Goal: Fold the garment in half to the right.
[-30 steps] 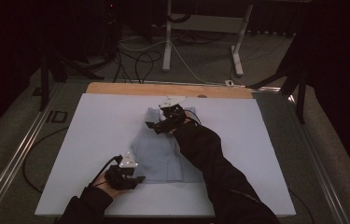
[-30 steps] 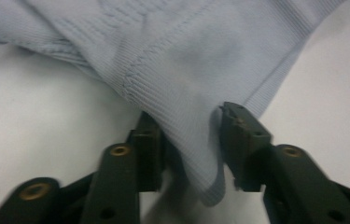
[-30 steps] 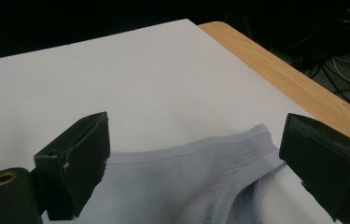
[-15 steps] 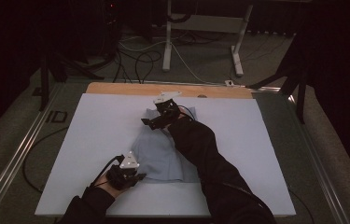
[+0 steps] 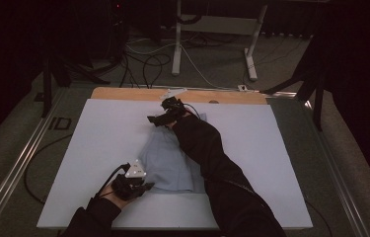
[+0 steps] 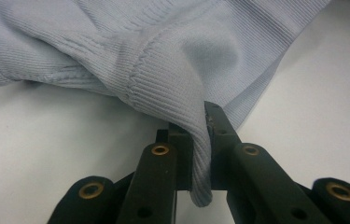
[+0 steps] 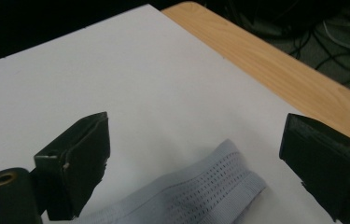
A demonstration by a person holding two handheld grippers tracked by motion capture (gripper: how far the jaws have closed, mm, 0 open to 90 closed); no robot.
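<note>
- One pale blue garment lies on the white counter, its long axis running from the near edge toward the far wooden strip.
- Its near end sits by the left tool, its far end by the right tool.
- The left tool has its jaws pressed together on a ribbed fold of the garment's edge, low at the near side of the counter.
- The right arm stretches far forward over the garment, sleeve dark.
- The right tool has its jaws spread wide, either side of a perforated band of the cloth, touching nothing.
</note>
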